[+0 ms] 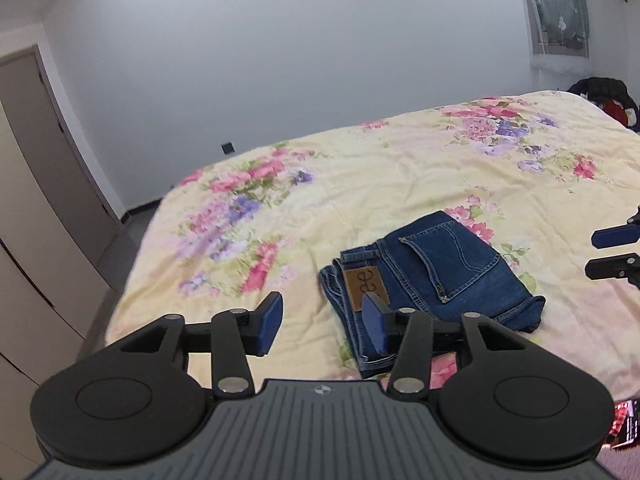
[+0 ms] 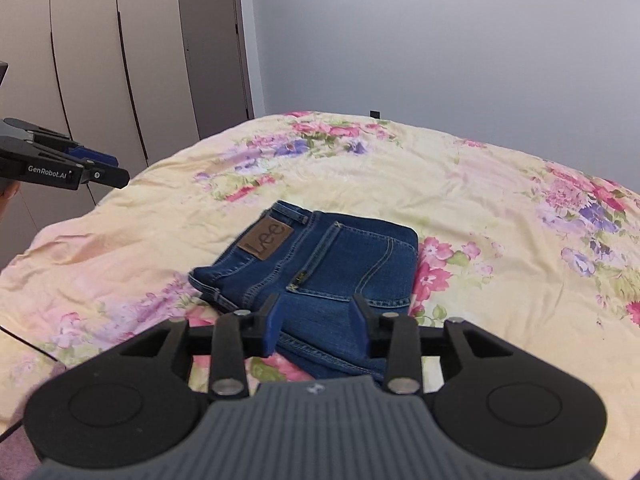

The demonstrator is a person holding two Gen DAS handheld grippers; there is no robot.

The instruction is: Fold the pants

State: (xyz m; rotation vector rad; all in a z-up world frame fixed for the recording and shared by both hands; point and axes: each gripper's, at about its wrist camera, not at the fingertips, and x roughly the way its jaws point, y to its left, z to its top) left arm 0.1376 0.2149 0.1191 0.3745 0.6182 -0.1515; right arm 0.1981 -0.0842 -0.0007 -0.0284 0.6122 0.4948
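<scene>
The blue jeans [image 1: 434, 274] lie folded into a compact stack on the floral bedspread [image 1: 360, 176], brown leather patch and back pocket facing up. My left gripper [image 1: 322, 326] is open and empty, held above the bed just left of the jeans' near edge. My right gripper [image 2: 316, 326] is open and empty, hovering over the near edge of the jeans [image 2: 320, 260]. The right gripper's fingers show at the right edge of the left wrist view [image 1: 616, 252]. The left gripper shows at the left edge of the right wrist view [image 2: 92, 168].
The bed fills most of both views. A wardrobe with tall beige doors [image 2: 120, 60] stands left of the bed. A dark bag and clothes [image 1: 608, 96] sit beyond the bed's far right corner, under a curtained window [image 1: 556, 4].
</scene>
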